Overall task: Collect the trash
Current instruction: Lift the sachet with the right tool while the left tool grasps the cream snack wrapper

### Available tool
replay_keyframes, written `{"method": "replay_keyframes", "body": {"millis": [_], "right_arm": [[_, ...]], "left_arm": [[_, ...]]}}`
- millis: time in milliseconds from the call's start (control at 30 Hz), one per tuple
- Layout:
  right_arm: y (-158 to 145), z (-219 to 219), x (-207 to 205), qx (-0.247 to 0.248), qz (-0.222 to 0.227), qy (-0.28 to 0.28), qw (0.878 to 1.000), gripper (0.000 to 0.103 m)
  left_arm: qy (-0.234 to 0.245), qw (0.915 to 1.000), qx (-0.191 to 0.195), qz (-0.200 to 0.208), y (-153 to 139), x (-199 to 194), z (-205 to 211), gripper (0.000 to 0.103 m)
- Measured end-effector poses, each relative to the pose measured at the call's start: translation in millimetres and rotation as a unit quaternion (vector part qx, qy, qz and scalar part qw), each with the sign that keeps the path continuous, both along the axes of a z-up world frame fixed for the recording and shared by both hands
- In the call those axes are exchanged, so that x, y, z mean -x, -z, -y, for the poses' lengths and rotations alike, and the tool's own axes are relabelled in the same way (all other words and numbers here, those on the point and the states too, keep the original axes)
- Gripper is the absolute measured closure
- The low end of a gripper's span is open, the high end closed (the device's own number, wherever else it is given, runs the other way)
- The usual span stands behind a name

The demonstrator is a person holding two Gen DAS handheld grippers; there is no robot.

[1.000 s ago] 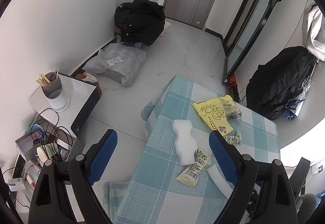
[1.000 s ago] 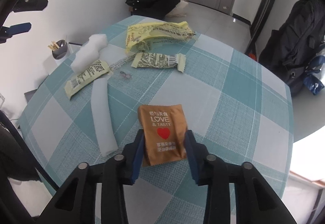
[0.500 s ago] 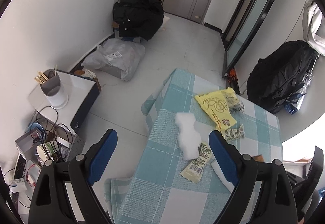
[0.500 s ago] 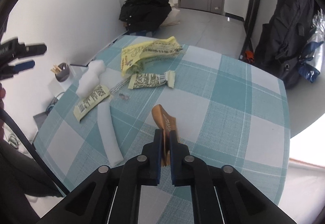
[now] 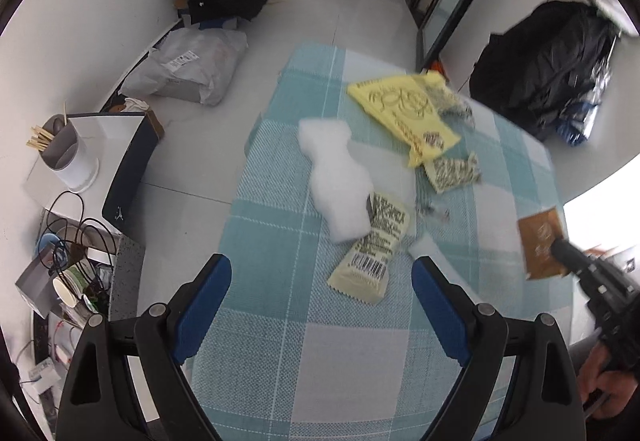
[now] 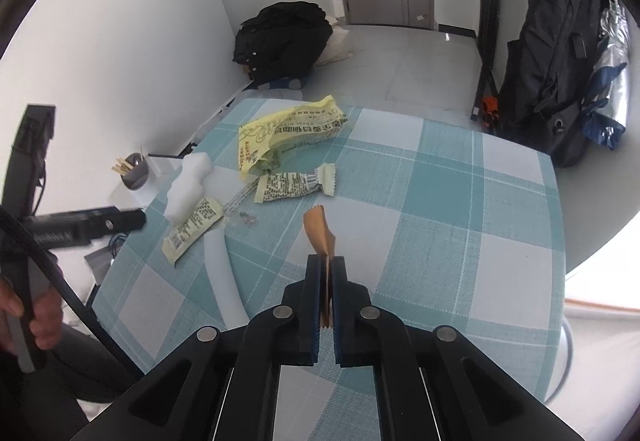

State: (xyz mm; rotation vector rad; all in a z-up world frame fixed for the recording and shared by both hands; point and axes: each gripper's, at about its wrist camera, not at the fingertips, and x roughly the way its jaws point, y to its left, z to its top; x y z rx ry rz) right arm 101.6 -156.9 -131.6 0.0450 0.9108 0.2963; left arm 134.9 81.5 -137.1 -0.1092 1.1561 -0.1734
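Now my right tool [image 6: 325,273] pinches a brown snack packet [image 6: 319,231] lifted off the checked desk [image 6: 460,201]. My left tool [image 5: 322,295] hangs wide above a pale yellow wrapper [image 5: 372,255]; next, I judge, lower and close on it.

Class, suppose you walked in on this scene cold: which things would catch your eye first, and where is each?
First, the brown packet pinched edge-on in the right tongs, lifted over the checked tablecloth. Next, the bright yellow bag at the table's far side, with white foam and a pale yellow wrapper nearer. The left tongs hang open above that wrapper.
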Motion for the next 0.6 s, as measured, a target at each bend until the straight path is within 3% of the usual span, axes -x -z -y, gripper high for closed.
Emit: {"method": "replay_keyframes", "body": {"millis": [400,600], "right_arm": [[-5.0,18.7,0.6,-0.01,0.005,0.011,1.0,0.099],[-6.1,28.4,3.1,-0.015,0.004,0.016,1.0,0.099]], "left_arm": [[0.043,0.9967,-0.067,0.013,15.3,-0.5,30.0,0.015],[0.065,0.9925,-0.103,0.015,20.9,-0.4,41.4,0.033]]}}
